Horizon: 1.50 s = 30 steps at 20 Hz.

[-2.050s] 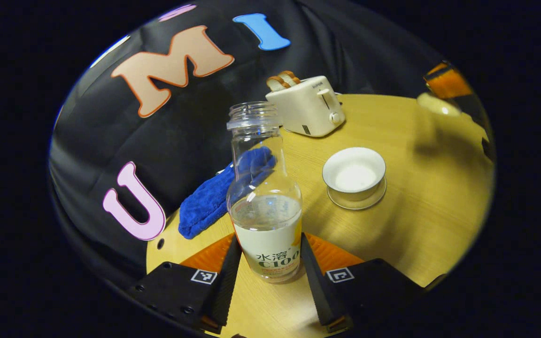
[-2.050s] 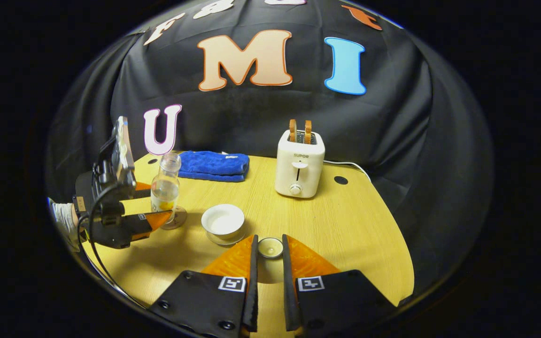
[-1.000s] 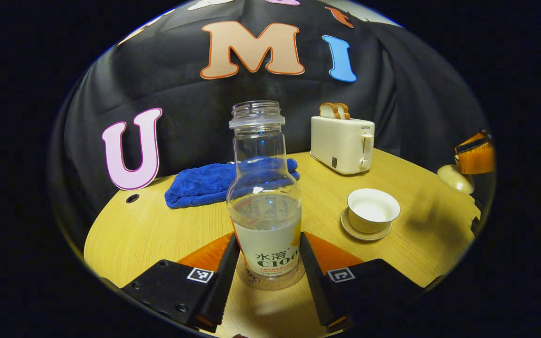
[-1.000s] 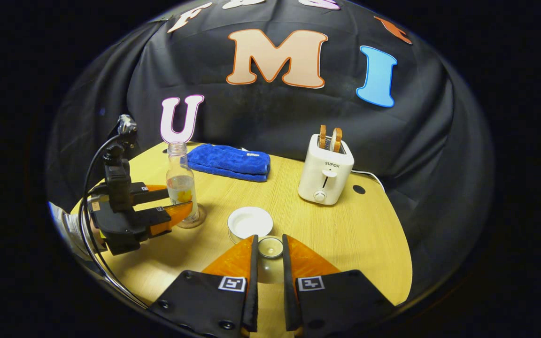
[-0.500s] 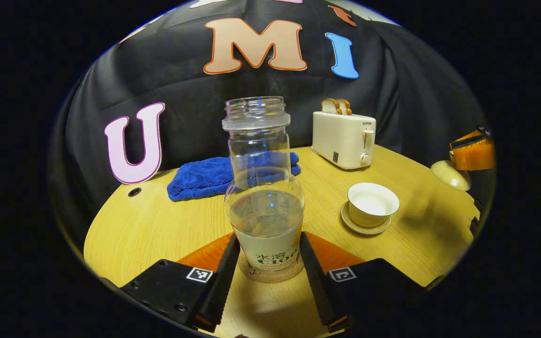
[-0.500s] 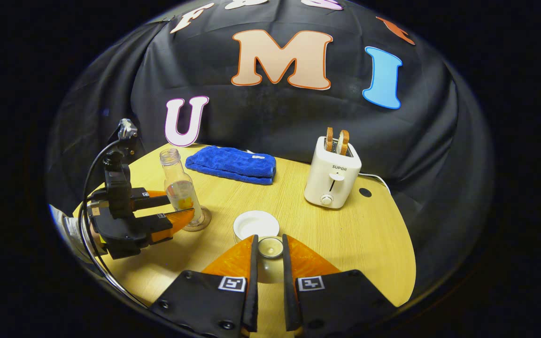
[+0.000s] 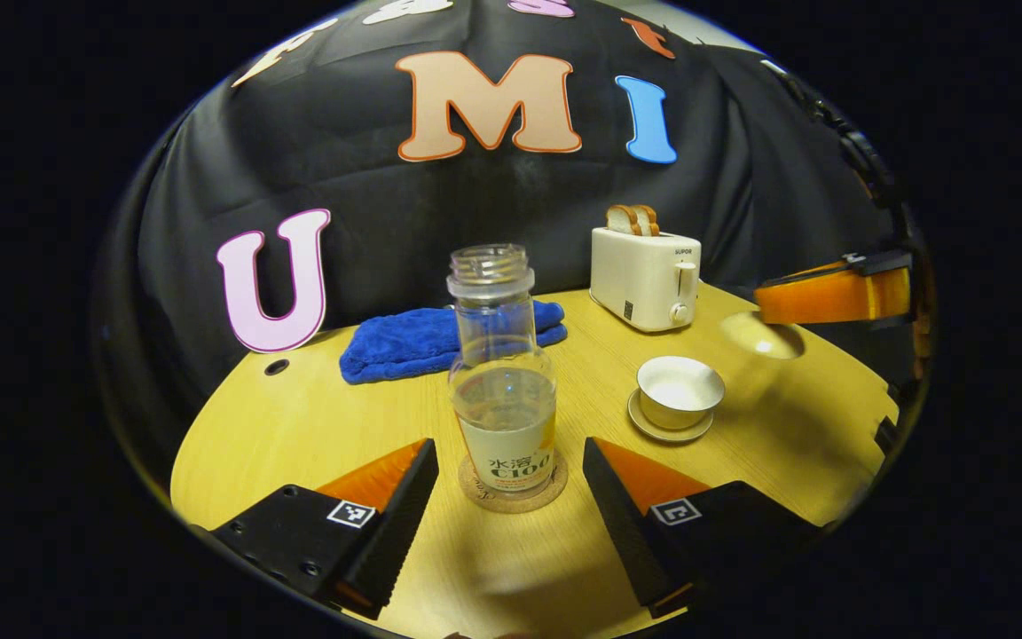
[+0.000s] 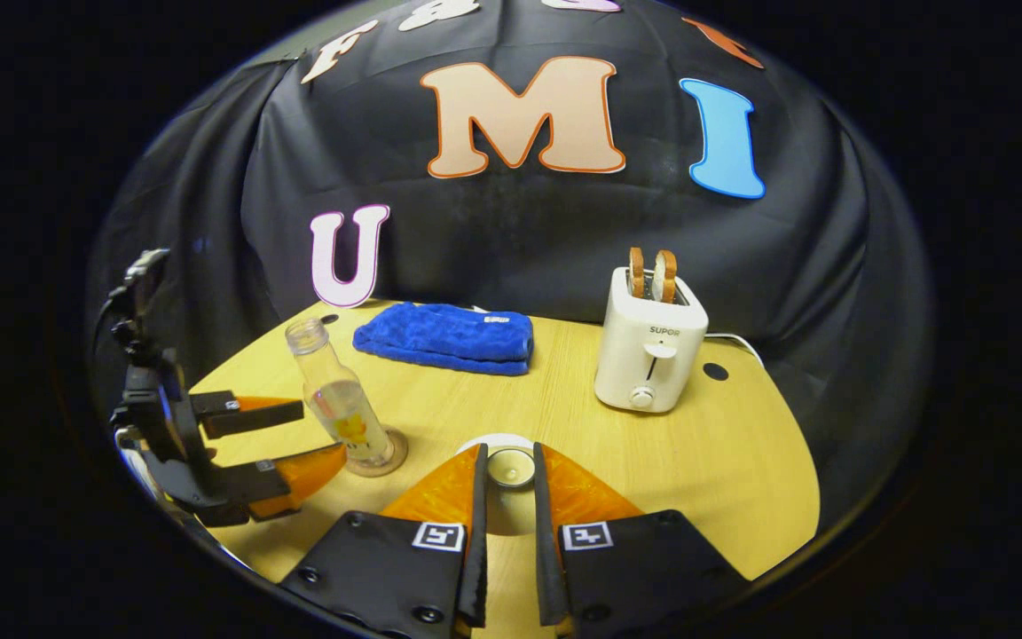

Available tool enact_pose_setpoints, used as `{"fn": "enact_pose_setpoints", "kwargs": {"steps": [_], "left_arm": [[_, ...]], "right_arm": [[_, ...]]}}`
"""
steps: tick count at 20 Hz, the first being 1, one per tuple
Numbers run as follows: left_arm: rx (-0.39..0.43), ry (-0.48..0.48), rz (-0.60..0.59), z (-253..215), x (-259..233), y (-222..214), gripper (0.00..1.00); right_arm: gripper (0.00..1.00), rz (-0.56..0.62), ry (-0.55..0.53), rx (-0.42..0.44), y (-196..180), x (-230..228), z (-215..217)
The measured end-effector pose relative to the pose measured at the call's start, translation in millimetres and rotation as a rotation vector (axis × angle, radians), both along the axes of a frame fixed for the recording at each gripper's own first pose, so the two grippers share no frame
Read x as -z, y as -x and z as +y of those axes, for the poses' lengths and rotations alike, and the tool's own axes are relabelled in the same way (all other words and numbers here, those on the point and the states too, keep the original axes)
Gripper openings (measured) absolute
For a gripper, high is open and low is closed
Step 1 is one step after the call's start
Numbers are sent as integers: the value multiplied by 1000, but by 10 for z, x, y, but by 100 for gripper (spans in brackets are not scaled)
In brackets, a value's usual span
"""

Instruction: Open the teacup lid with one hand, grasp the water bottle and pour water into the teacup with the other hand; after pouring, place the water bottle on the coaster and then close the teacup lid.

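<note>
The left gripper view looks across a round wooden table (image 7: 316,426). It shows the open teacup (image 7: 680,392) from the side, sitting on its saucer (image 7: 669,429) with pale liquid inside. The right gripper (image 7: 764,311) reaches in from the right edge above the cup, with the lid's pale underside (image 7: 759,335) hanging beneath it.

The right gripper view looks down from above, so the cup is almost hidden behind its own fingers. The right gripper (image 8: 507,484) is pinching the teacup lid (image 8: 510,468) by its small knob, fingers pressed against both sides.

The water bottle (image 7: 504,390) stands upright on the round cork coaster (image 7: 513,484), uncapped and about half full. It stands just ahead of the left gripper (image 7: 509,497), whose fingers are spread wide and clear of it on either side. The right gripper view shows the left gripper (image 8: 298,435) spread open just beside the bottle (image 8: 340,398).

Behind lie a folded blue towel (image 7: 440,339) and a white toaster (image 7: 646,273) holding two slices of bread.
</note>
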<state>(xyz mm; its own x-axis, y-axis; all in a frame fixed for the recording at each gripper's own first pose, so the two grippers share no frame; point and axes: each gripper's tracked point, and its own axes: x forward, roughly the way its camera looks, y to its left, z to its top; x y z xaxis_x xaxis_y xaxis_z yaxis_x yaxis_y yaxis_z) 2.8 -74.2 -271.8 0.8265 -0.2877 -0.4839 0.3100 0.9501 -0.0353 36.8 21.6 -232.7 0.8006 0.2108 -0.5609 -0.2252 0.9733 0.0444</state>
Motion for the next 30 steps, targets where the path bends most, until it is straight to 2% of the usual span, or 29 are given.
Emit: {"fn": "enact_pose_setpoints", "kwargs": {"steps": [1, 7, 13, 17, 22, 23, 25, 30], "left_arm": [[-12, 1, -7, 41, -62, 36, 96], [-95, -5, -25, 331, -342, 273, 95], [-165, -26, -54, 594, -578, 432, 95], [-192, -45, -71, 706, -671, 495, 95], [-206, -50, -77, 741, -730, 505, 95], [-206, -45, -79, 734, -749, 503, 95], [-208, -38, -89, 728, -794, 473, 95], [-199, -5, -133, 664, -993, 330, 95]], "right_arm": [[24, -2, -8, -2, -49, 51, 24], [26, 2, 6, -29, -250, 418, 169], [26, -7, 61, -57, -313, 681, 195], [28, 8, 47, -49, -305, 757, 208], [26, 0, 52, -43, -318, 771, 211], [31, 1, 52, -42, -317, 763, 206], [32, 12, 26, -38, -293, 742, 226], [90, -79, 3, -50, -212, 267, 273]]}}
